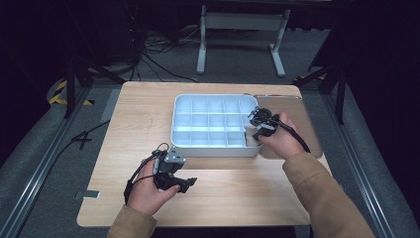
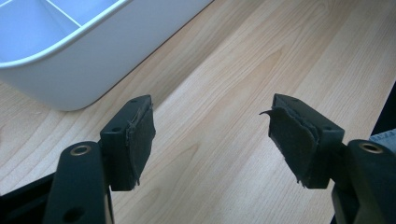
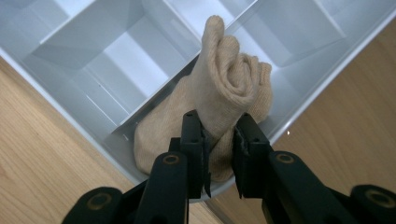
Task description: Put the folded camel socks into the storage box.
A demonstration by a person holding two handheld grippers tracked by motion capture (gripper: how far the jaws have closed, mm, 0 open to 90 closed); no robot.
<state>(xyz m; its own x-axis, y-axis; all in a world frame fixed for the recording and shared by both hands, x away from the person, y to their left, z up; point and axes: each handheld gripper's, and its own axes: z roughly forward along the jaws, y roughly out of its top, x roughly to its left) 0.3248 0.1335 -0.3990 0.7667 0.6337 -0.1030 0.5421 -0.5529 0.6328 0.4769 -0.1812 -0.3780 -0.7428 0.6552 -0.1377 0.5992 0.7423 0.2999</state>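
right gripper (image 3: 219,156) is pinching the rolled sock (image 3: 224,93) over tray's (image 1: 181,144) near right corner | soft, light, is best gripped mid-roll | left gripper (image 2: 212,140) is resting spread

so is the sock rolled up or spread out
Rolled up: the beige sock is a tight bundle, clamped by the right gripper, over a corner compartment of the white tray.

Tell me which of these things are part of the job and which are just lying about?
Part of the job:
- beige sock, pinched in the right tongs
- white divided tray

Lying about:
- left tongs, open over bare table
- cables on the floor
- table frame behind
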